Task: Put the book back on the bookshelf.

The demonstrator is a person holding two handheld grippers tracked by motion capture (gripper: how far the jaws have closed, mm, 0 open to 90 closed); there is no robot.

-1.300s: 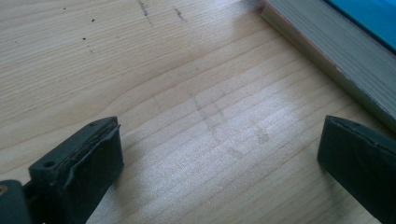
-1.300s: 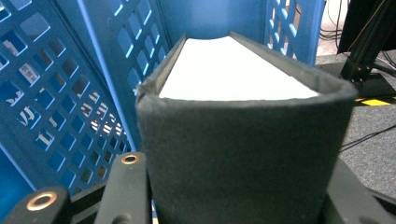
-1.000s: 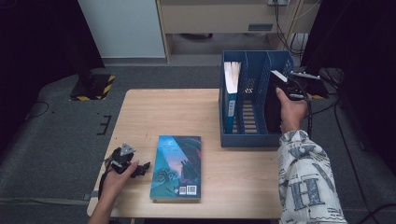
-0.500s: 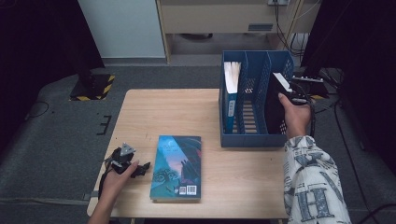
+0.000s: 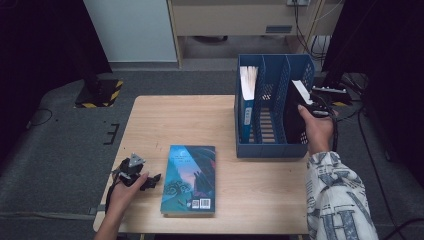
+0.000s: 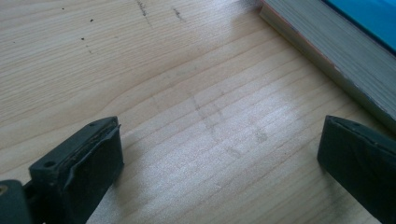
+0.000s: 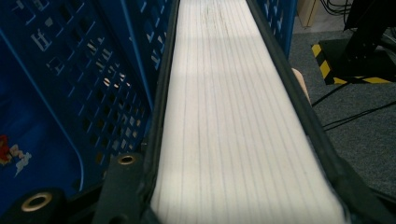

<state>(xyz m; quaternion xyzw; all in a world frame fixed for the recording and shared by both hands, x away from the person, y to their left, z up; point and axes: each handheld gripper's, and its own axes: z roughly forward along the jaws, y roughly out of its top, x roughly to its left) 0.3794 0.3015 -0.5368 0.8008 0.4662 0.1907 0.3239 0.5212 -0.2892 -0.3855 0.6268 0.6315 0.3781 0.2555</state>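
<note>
A thick black-covered book (image 5: 294, 115) stands in the right compartment of the blue file rack (image 5: 272, 150), tilted, its white page edges (image 7: 219, 93) facing up. My right gripper (image 5: 314, 107) is shut on it from the right side, and in the right gripper view (image 7: 233, 186) the jaws press on both covers. A teal-covered book (image 5: 190, 177) lies flat on the wooden table (image 5: 175, 120). My left gripper (image 5: 151, 181) rests on the table just left of that book, open and empty (image 6: 219, 135); the book's page edge (image 6: 336, 51) runs past its right jaw.
Another book (image 5: 246, 95) with a blue spine stands in the rack's left compartment; the middle compartment holds nothing. The rack's perforated wall (image 7: 93, 70) is close beside the held book. Cables and a stand base (image 5: 100, 92) lie on the dark floor around the table.
The right hand has eased the black book slightly lower into the rack's right compartment. The left gripper has stayed where it was.
</note>
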